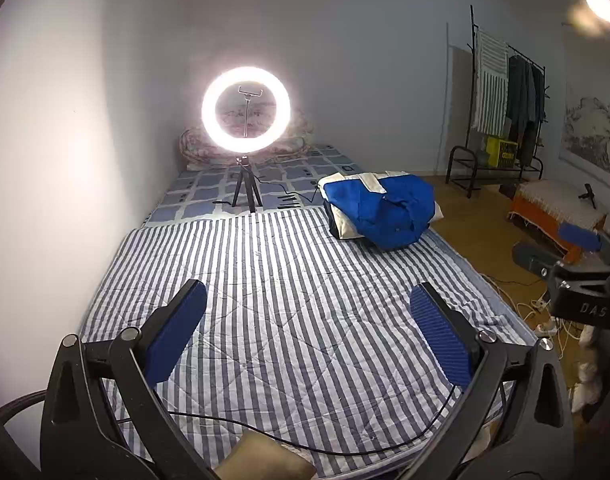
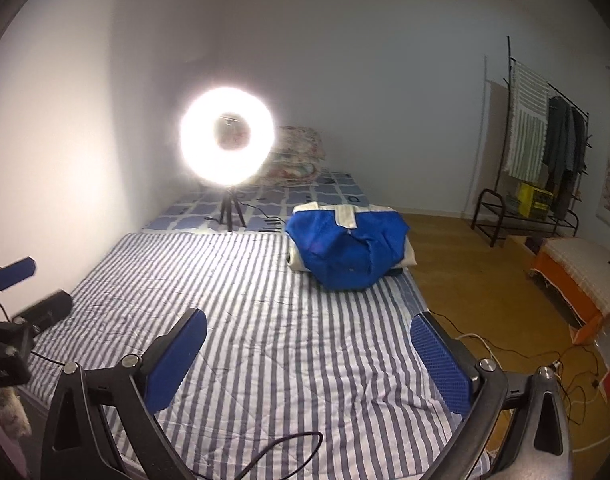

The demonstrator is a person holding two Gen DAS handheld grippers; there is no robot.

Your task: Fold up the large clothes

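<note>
A blue and cream garment (image 1: 379,210) (image 2: 347,250) lies folded in a bundle on the far right part of the striped bed cover (image 1: 289,280) (image 2: 265,300). My left gripper (image 1: 307,296) hangs open above the near middle of the bed, nothing between its blue pads (image 1: 441,340). My right gripper (image 2: 309,320) is open too, over the bed's right side, with bare cover between its pads (image 2: 173,360). Both stand well short of the garment. In the left wrist view the right gripper (image 1: 577,240) shows at the right edge; in the right wrist view the left gripper (image 2: 13,276) shows at the left edge.
A lit ring light (image 1: 246,108) (image 2: 227,138) on a small tripod stands on the bed's far end, before pillows (image 2: 297,156). A white wall runs along the left. On the wooden floor to the right are a clothes rack (image 1: 501,96), an orange stool (image 2: 577,284) and cables (image 2: 577,384).
</note>
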